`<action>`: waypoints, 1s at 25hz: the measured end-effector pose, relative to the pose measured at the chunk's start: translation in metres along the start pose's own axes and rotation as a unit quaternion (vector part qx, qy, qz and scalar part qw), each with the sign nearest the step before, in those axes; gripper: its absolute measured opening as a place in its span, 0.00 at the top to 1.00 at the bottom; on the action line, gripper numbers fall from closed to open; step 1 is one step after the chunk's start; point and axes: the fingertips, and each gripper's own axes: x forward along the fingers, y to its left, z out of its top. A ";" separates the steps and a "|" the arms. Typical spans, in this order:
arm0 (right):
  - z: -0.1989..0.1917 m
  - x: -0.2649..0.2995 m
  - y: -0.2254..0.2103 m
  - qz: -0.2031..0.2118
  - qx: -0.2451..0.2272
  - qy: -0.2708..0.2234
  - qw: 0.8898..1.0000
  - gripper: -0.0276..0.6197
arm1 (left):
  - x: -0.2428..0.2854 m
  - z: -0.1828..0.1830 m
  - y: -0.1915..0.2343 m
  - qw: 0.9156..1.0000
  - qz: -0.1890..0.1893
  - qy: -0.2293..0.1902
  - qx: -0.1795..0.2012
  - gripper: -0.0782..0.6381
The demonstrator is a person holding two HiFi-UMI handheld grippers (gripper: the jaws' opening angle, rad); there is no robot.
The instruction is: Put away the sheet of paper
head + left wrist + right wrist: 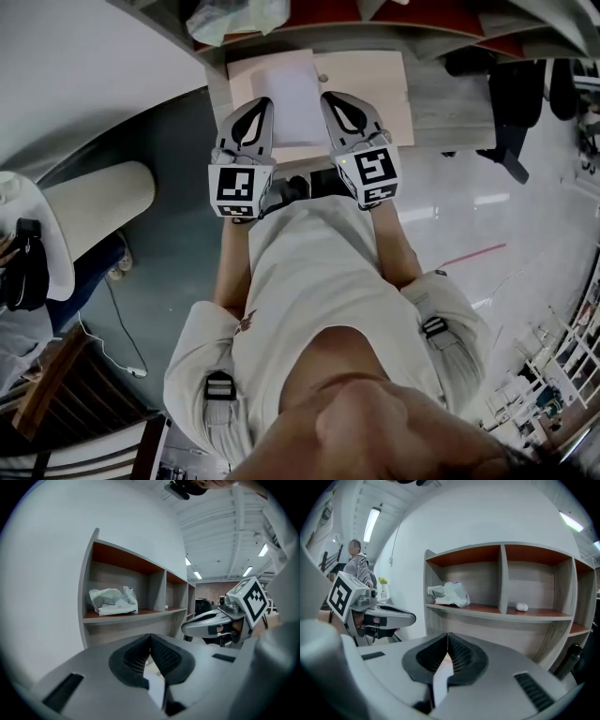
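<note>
Jaws of my left gripper and right gripper pinch opposite edges of the sheet of paper; I judge it light, limp and easily creased.

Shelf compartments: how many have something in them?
2: a crumpled white bag in the left one, a small white object in the middle one. The rightmost compartment is partly cut off, so more may be hidden.

We count two claws, left claw and right claw, one sheet of paper, one tan board, one crumpled bag, one small white object, one shelf unit.
</note>
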 end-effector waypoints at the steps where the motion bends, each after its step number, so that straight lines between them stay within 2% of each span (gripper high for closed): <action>1: 0.002 -0.001 0.001 -0.001 -0.001 -0.001 1.000 0.92 | -0.002 0.002 0.001 1.000 0.000 -0.002 0.001 0.86; 12: 0.016 -0.002 0.004 -0.012 -0.007 -0.008 1.000 0.92 | -0.006 0.010 0.004 1.000 -0.012 -0.010 -0.004 0.86; 25: 0.010 0.001 0.008 -0.007 -0.009 -0.001 1.000 0.92 | -0.006 0.007 0.005 1.000 -0.013 -0.010 -0.003 0.86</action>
